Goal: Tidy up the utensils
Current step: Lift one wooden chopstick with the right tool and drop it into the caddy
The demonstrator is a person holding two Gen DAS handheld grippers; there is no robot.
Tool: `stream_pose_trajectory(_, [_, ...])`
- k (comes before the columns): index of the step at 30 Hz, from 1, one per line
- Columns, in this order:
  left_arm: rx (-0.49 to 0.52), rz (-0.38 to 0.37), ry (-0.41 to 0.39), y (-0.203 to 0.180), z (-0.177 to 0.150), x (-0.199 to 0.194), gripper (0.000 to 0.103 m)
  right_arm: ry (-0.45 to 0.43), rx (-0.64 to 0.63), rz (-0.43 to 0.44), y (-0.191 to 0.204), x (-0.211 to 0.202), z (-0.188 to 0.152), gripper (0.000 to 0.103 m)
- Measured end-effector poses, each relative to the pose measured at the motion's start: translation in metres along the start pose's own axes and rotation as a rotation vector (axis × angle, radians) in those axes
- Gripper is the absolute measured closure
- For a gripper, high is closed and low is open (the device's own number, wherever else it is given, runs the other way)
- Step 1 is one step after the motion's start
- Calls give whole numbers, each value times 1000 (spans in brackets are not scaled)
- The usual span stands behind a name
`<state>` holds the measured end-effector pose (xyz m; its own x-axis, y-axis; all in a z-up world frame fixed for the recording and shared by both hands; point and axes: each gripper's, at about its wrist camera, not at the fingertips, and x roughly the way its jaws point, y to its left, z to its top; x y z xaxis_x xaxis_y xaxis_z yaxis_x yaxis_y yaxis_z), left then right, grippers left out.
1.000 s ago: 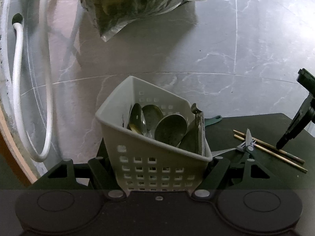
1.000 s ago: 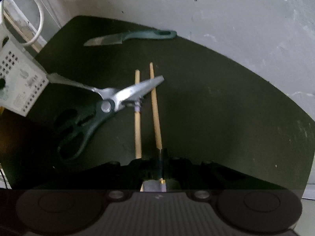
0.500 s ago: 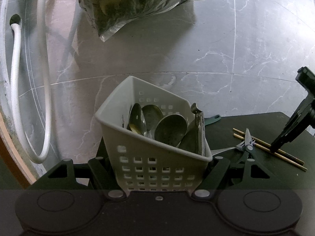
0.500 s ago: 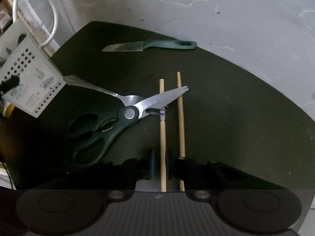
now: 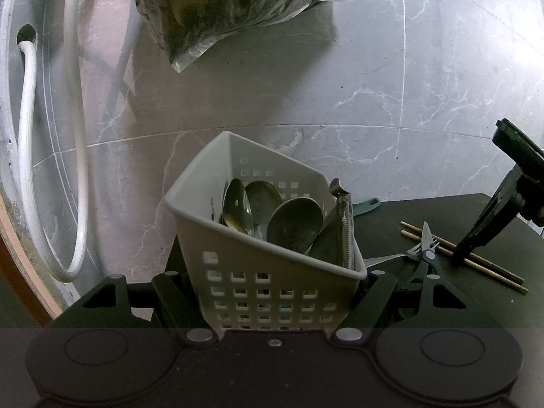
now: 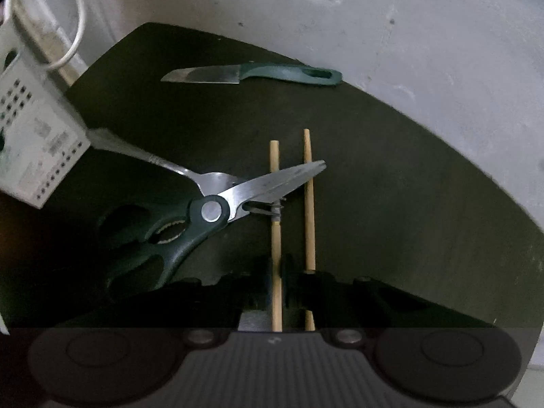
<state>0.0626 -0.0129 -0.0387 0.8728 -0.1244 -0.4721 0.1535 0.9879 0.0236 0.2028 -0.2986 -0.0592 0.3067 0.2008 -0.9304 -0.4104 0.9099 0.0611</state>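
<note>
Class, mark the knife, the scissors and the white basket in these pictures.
knife (image 6: 207,75): right wrist view, on the blade.
scissors (image 6: 210,211): right wrist view, on the pivot bolt.
white basket (image 5: 272,289): left wrist view, on the perforated front wall.

Light: soft and grey, brighter on the marble wall.
Dark: the black surface swallows detail.
Shine: scissors blades gleam.
Shadows: soft behind the bag.
Blur: basket fuzzy.
Edges: bent round, black corners.

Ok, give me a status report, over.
Left gripper shut on basket. Right gripper jaws just closed on one chopstick. Scissors blade lies across both chopsticks, in the way.
</note>
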Motion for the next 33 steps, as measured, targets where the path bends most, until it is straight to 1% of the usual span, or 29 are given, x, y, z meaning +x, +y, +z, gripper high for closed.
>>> stream_pose_trajectory(2, [2,-5,-1,0,0,0,26,-30,42,6,-5,-6,-7,98])
stream_pose_trajectory(4, [3,-10,-4,1,-1,-1,26,-70,91,31,-9,-19,-16,98])
stream_pose_trajectory(9, [13,-32,-10,4,-2,0,26,-221,221,26,-6,-63,-43,98])
stream_pose_trajectory(12, [21,-48,-13,5,-1,1,26,-274,267,36,1,-83,-57,98])
stream_pose_trajectory(14, [23,-56,-17,5,-2,2,26,-292,292,48,3,-91,-62,98])
stream_pose_trajectory(16, [24,-63,-19,6,-2,2,26,-290,295,48,4,-92,-63,98])
stream_pose_trajectory(19, [29,-75,-18,8,-2,3,26,-271,313,48,8,-80,-64,98])
stream_pose_trajectory(23, [36,-85,-14,10,-1,3,26,-289,360,66,12,-77,-72,98])
stream_pose_trajectory(26, [36,-89,-15,11,-1,3,26,-317,360,55,17,-88,-74,98])
stream_pose_trajectory(29, [39,-95,-19,12,-2,4,26,-372,333,52,25,-115,-71,98])
stream_pose_trajectory(31, [42,-100,-23,12,-2,4,26,-411,268,59,38,-138,-61,98])
stream_pose_trajectory(33, [46,-107,-25,12,-2,5,26,-428,142,66,59,-162,-45,98])
